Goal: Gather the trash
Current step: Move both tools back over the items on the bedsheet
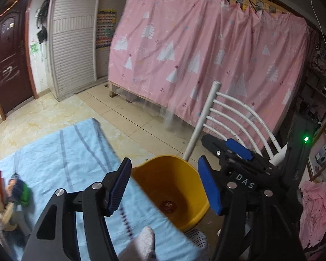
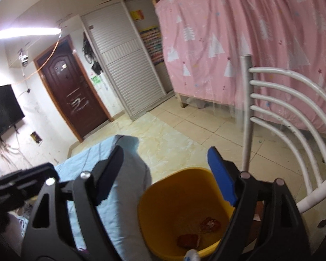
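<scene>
Two hand-held grippers above a round yellow plastic bin (image 2: 180,213)

Left hand-held gripper (image 1: 166,187) and right hand-held gripper (image 2: 169,178) both spread, empty (reddish crumpled wrappers (image 2: 209,225) lie inside), right of the light-blue striped cloth (image 1: 60,152).

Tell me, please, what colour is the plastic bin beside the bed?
Yellow plastic bin, clearest in the right wrist view.

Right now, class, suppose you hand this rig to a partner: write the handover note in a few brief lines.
Left gripper: open, empty, above the yellow bin.
Right gripper: open, empty, also over the bin.
Bin stands beside the blue-clothed table, near the white chair.
Done: reddish wrappers lie in the bin's bottom.
Left: a clutter of items sits on the table's left edge; check it for trash. Whether more trash lies elsewhere cannot be told.
</scene>
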Tool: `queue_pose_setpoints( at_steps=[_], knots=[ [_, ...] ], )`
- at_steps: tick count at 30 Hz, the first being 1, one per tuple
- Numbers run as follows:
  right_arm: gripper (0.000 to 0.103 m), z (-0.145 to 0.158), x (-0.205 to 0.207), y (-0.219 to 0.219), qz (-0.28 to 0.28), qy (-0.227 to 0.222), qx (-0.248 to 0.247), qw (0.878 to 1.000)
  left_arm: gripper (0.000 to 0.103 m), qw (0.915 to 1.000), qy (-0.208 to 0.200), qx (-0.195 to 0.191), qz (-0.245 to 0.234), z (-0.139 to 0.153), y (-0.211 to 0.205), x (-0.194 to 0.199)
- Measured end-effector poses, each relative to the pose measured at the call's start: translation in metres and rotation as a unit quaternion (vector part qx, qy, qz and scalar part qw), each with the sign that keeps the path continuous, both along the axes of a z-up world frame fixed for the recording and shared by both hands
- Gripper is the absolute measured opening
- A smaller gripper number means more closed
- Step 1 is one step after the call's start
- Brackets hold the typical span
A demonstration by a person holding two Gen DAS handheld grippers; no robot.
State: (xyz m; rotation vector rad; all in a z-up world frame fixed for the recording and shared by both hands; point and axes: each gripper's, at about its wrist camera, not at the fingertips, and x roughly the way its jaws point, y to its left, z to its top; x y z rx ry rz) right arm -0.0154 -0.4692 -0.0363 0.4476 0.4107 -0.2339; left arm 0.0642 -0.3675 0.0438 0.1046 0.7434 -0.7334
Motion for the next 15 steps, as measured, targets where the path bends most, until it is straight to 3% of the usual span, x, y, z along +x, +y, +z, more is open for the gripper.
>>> queue_pose_setpoints(
  at_steps=[8,15],
  knots=[
    [0.080,0.017,0.025,0.061,0.055,0.004,-0.039,0.998,0.061,0.9973,-0.030,-0.020,0.065,0.034,0.079,0.005],
    [0.080,0.031,0.045,0.120,0.103,0.009,-0.071,0.992,0.064,0.9917,-0.041,-0.030,0.118,0.045,0.151,0.014]
  ],
)
